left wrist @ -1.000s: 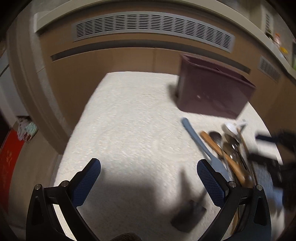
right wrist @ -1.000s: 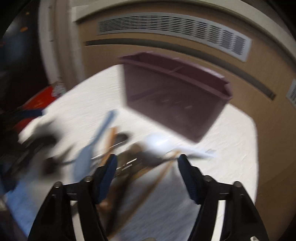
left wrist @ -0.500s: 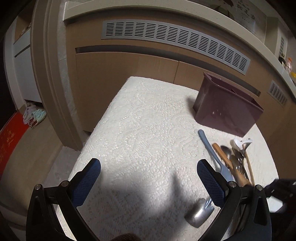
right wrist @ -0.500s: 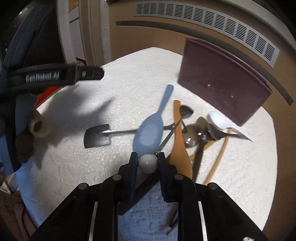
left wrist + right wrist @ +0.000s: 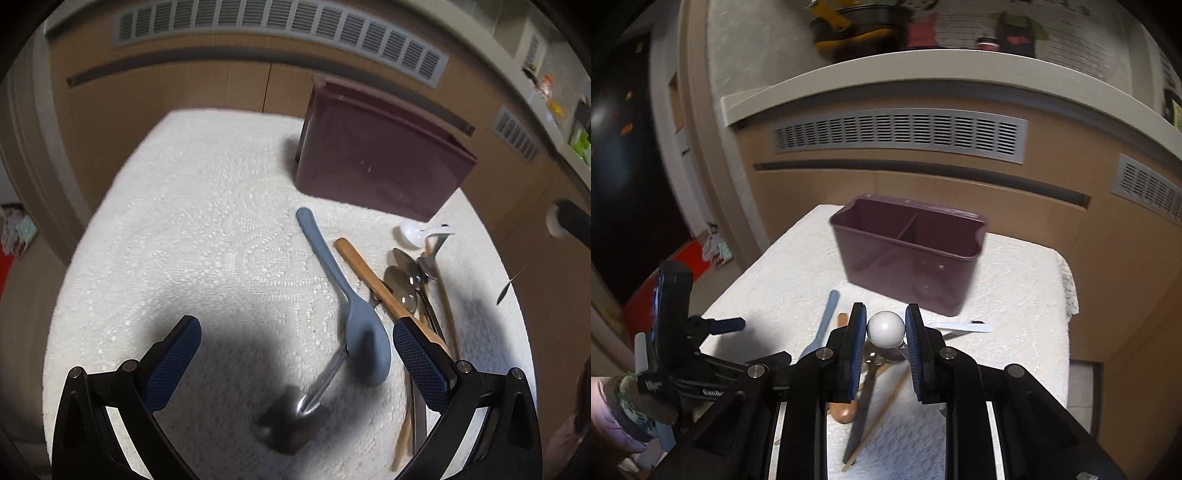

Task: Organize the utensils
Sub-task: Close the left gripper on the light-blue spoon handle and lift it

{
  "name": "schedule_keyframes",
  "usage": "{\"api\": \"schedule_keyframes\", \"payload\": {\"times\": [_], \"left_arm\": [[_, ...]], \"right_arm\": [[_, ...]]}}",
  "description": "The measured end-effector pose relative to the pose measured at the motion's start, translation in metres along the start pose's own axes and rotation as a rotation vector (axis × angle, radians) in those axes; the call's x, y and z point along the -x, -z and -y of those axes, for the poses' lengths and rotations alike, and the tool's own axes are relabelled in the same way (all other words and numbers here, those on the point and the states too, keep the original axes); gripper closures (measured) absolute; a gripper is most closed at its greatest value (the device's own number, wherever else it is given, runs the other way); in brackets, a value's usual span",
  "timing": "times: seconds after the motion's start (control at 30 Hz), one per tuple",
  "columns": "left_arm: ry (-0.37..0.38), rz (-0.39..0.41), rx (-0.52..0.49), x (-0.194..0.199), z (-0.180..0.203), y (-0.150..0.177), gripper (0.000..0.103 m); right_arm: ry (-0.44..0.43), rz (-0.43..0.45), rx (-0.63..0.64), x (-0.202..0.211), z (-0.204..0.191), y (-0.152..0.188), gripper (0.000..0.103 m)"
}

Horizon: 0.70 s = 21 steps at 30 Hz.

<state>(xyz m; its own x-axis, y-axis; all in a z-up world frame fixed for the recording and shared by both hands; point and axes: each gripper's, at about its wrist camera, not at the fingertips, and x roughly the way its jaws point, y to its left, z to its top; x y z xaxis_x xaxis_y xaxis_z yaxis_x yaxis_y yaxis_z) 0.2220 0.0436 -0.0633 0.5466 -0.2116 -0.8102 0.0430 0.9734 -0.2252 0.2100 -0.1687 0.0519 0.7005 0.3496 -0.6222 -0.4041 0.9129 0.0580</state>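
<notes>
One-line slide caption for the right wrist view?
Right gripper clamps a white ball-ended utensil above the utensil pile, facing the empty purple caddy.

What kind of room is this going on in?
Probably a home kitchen or dining corner. A white lace tablecloth covers a small table with loose spoons, such as a blue plastic spoon, a maroon two-compartment plastic utensil caddy, and a wood-panelled counter with grey vents behind.

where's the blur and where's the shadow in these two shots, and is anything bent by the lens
Left wrist view: a dark shadow lies on the white cloth around the metal spatula, which is smeared; the vent grille bows with the fisheye. Right wrist view: the purple caddy is softly blurred, the shelf items at the top more so; the white ball is sharp.
</notes>
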Motion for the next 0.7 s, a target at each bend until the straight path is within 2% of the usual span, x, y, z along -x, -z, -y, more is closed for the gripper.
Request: {"api": "schedule_keyframes", "payload": {"times": [0.07, 0.1, 0.13, 0.23, 0.33, 0.47, 0.53, 0.57, 0.6, 0.7], "left_arm": [[0.035, -0.057, 0.019, -0.010, 0.000, -0.013, 0.020], [0.048, -0.083, 0.024, -0.015, 0.000, -0.021, 0.033], [0.065, -0.107, 0.029, -0.021, 0.000, -0.029, 0.040], [0.075, -0.204, 0.070, -0.041, -0.002, -0.052, 0.043], [0.009, -0.270, 0.053, -0.058, 0.005, -0.070, 0.045], [-0.116, -0.294, -0.053, -0.073, 0.027, -0.081, 0.054], [-0.151, -0.291, -0.120, -0.075, 0.039, -0.079, 0.064], [-0.150, -0.281, -0.145, -0.075, 0.044, -0.078, 0.069], [-0.142, -0.271, -0.162, -0.073, 0.047, -0.075, 0.082], [-0.075, -0.213, -0.185, -0.058, 0.051, -0.060, 0.090]], "right_arm": [[-0.007, -0.004, -0.021, 0.000, 0.007, 0.003, 0.083], [-0.006, -0.004, -0.027, -0.001, 0.010, 0.004, 0.083], [-0.003, -0.004, -0.028, 0.000, 0.013, 0.005, 0.083], [-0.008, 0.002, -0.038, -0.001, 0.018, 0.008, 0.083], [-0.019, 0.009, -0.049, -0.002, 0.022, 0.011, 0.083], [-0.028, 0.004, -0.071, -0.006, 0.027, 0.012, 0.083], [-0.029, 0.002, -0.076, -0.007, 0.028, 0.012, 0.083], [-0.029, 0.002, -0.076, -0.007, 0.028, 0.013, 0.083], [-0.029, 0.001, -0.075, -0.007, 0.027, 0.013, 0.083], [-0.040, -0.003, -0.085, -0.007, 0.028, 0.016, 0.083]]}}
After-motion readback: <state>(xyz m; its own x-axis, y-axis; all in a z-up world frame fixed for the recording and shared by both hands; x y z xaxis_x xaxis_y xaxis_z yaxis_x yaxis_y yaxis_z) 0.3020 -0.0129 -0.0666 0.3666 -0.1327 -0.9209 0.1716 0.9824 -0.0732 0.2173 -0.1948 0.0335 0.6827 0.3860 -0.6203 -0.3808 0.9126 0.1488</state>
